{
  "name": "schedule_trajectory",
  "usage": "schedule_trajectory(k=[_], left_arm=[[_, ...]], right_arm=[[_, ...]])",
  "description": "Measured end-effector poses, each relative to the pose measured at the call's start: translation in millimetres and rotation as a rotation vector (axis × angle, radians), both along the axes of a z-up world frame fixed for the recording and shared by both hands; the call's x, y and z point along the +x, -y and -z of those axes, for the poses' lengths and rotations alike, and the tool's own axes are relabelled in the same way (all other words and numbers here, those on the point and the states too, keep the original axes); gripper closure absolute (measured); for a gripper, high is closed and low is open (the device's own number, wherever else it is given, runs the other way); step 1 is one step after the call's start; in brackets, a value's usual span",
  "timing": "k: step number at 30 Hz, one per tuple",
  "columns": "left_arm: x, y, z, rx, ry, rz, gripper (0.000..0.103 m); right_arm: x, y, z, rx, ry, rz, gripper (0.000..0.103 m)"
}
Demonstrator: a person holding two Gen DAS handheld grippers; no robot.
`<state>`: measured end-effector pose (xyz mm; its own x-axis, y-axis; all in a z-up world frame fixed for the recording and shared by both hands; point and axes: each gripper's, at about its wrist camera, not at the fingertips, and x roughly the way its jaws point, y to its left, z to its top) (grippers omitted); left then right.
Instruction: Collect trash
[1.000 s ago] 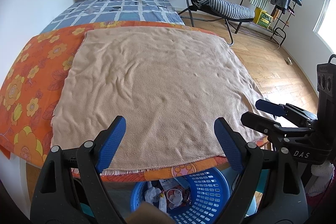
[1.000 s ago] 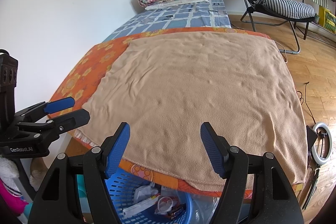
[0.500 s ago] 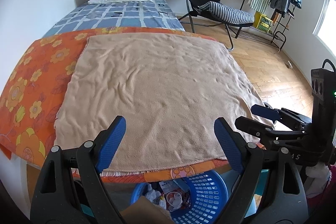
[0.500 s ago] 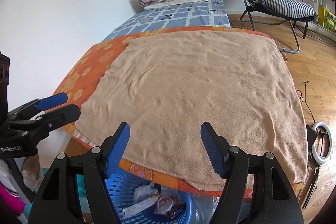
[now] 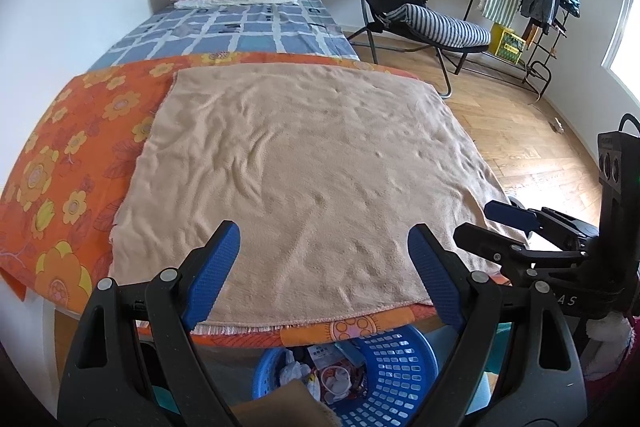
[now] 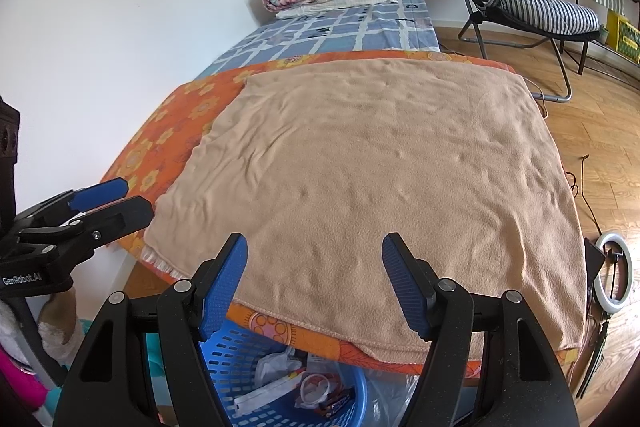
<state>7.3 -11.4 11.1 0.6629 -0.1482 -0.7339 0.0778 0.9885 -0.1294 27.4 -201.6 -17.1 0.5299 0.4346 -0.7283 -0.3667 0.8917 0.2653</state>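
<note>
A tan fleece blanket (image 5: 304,179) covers the bed in front of you. Your left claw (image 5: 324,267) and right claw (image 6: 314,277) both hang released and empty. Below them, the blue laundry basket (image 6: 236,359) holds trash (image 6: 280,379), half hidden under the bed's edge.

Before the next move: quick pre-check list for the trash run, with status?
1. Left claw open, nothing between its pads: ok.
2. Right claw open and empty: ok.
3. Blue basket in reach below the table edge, wrappers already inside: ok.
4. Beige blanket free of visible trash: ok, nothing left on top.
5. Trash elsewhere, on the floor or under the table: cannot tell.
6. The two claws apart, not touching: ok.
</note>
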Motion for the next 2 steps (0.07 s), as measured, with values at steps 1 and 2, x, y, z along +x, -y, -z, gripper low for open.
schedule_trajectory(k=[1, 2], left_arm=[[-0.2, 0.2, -0.2, 0.001, 0.002, -0.001, 0.015], [-0.2, -0.2, -0.1, -0.003, 0.001, 0.002, 0.015]], right_arm=[[0.2, 0.0, -0.1, 0.000, 0.000, 0.000, 0.033], [0.2, 0.1, -0.1, -0.001, 0.000, 0.000, 0.033]])
